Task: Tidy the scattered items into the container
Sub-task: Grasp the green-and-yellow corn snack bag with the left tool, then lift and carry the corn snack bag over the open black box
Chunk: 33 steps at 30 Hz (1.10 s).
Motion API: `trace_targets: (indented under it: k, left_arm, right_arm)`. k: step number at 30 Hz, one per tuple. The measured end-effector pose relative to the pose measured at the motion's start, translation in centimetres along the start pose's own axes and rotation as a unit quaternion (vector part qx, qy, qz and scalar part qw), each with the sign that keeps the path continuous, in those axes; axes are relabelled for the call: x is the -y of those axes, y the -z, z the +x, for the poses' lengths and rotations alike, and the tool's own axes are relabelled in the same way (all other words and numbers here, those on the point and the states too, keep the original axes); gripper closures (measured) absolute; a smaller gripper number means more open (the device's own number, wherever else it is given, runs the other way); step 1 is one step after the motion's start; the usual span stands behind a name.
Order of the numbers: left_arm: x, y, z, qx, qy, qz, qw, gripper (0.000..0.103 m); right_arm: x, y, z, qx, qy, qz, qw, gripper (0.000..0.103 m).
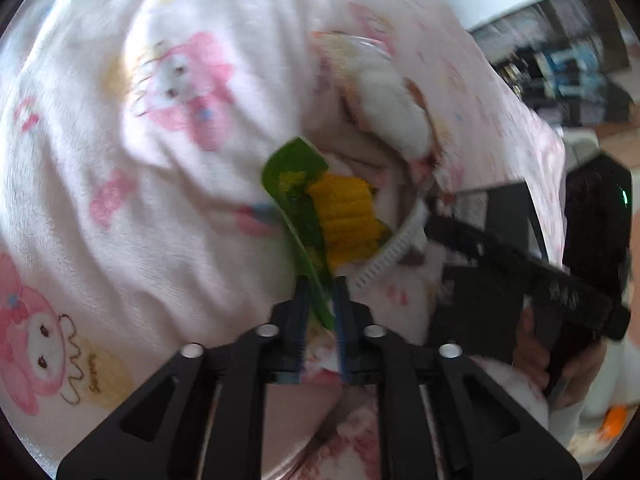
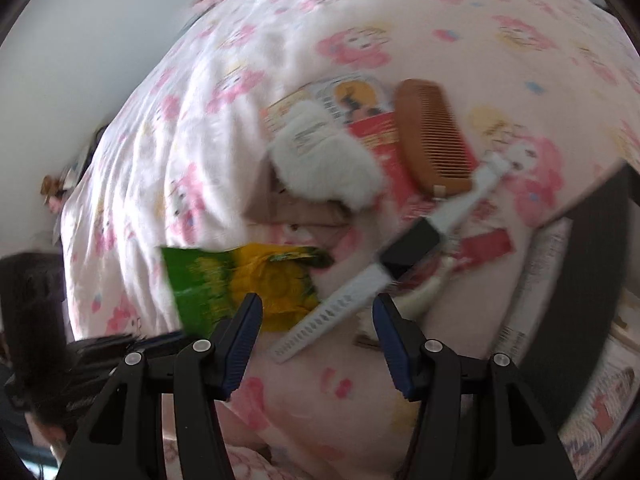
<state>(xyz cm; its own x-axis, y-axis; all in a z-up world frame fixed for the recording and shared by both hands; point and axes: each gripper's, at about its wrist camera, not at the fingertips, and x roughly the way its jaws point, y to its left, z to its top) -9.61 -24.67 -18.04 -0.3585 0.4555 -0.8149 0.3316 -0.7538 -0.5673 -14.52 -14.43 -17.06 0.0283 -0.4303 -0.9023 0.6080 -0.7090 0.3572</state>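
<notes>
- No brand can be read: the print on the green-and-yellow foil snack packet (image 1: 308, 200) is smeared by blur, and so is the label on the fluffy white pouch (image 2: 324, 160).
- The pink fleece blanket printed with cartoon rabbits (image 1: 120, 200) covers the bed; one yellow patch carries small cursive writing, too small to make out.
- The left gripper (image 1: 321, 304) points steeply down at the blanket. Its blue-padded fingers (image 1: 301, 320) stand narrowly apart with the packet's green edge between them; whether the pads press on it cannot be told.
- The right gripper (image 2: 316, 320) also tilts down, jaws apart and holding nothing, above a white-strapped smartwatch with a black face (image 2: 408, 248).
- In the left wrist view a hand (image 1: 560, 364) grips the right gripper's black handle at the right edge.
- The scattered things lie together on the blanket: a brown wooden comb (image 2: 434, 140) across a red-and-yellow flat packet (image 2: 376, 136), the white pouch just beside it, and the watch near the snack packet.
- A dark-rimmed container (image 2: 588, 280) shows at the right edge of the right wrist view; its contents cannot be told.
</notes>
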Motion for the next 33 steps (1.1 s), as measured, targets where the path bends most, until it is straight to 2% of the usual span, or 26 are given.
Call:
trace_targets:
  k: [2,5,7,11,13,14,16,18,19,20,26,31,33]
  left_arm:
    - [-0.8,-0.5,-0.2,0.021,-0.002,-0.008,0.9997,0.073]
    - [-1.6,-1.3,0.2,0.030,-0.021,-0.019,0.9992,0.073]
    - [-2.1,-1.7,0.8,0.023,-0.011,-0.026,0.9993,0.073]
    - [-2.8,-1.0,2.4,0.004,-0.008,-0.034,0.9994,0.073]
    - [-2.6,-0.6,2.3,0.006,-0.008,-0.028,0.9996,0.080]
    - [-2.3,-0.6,2.3,0.000,0.000,-0.022,0.9998,0.096]
    - [-1.6,-0.7,1.6,0.001,-0.007,-0.007,1.0000,0.101]
    - [-0.4,-0.4,0.4,0.007,-0.011,0.016,0.9998,0.102]
    - [0.2,-0.2,-0.1,0.012,-0.013,0.024,0.9995,0.102]
    - [0.9,-0.1,-0.8,0.018,-0.017,0.034,0.9991,0.102]
    - [3.8,1.3,-5.0,0.055,-0.019,0.064,0.9962,0.102]
    - [7.4,2.2,-8.3,0.090,0.001,0.095,0.9914,0.102]
    - [10.0,2.3,-8.8,0.101,0.008,0.117,0.9880,0.102]
  right_arm:
    - [-0.7,-0.3,1.1,-0.020,-0.005,-0.020,1.000,0.049]
    - [-1.5,-0.3,2.8,-0.052,0.001,-0.042,0.998,0.049]
    - [-1.4,-0.7,3.3,-0.062,0.006,-0.042,0.997,0.048]
    - [-1.5,-1.4,5.2,-0.099,0.016,-0.055,0.993,0.039]
    - [-1.9,-1.5,6.4,-0.121,0.026,-0.071,0.990,0.034]
    - [-2.0,-1.5,6.8,-0.127,0.029,-0.077,0.989,0.032]
    - [-2.5,-1.5,7.1,-0.130,0.031,-0.090,0.987,0.032]
    - [-2.6,-1.5,6.4,-0.114,0.009,-0.091,0.989,0.040]
    - [-2.6,-1.4,5.5,-0.097,-0.032,-0.086,0.991,0.054]
    - [-2.5,-1.3,4.8,-0.084,-0.052,-0.083,0.992,0.057]
    - [-2.6,-0.2,-0.5,-0.020,-0.085,-0.063,0.994,0.057]
    - [-3.3,1.1,-5.9,0.041,-0.076,-0.058,0.995,0.057]
    - [-3.1,1.7,-8.1,0.069,-0.071,-0.053,0.994,0.057]
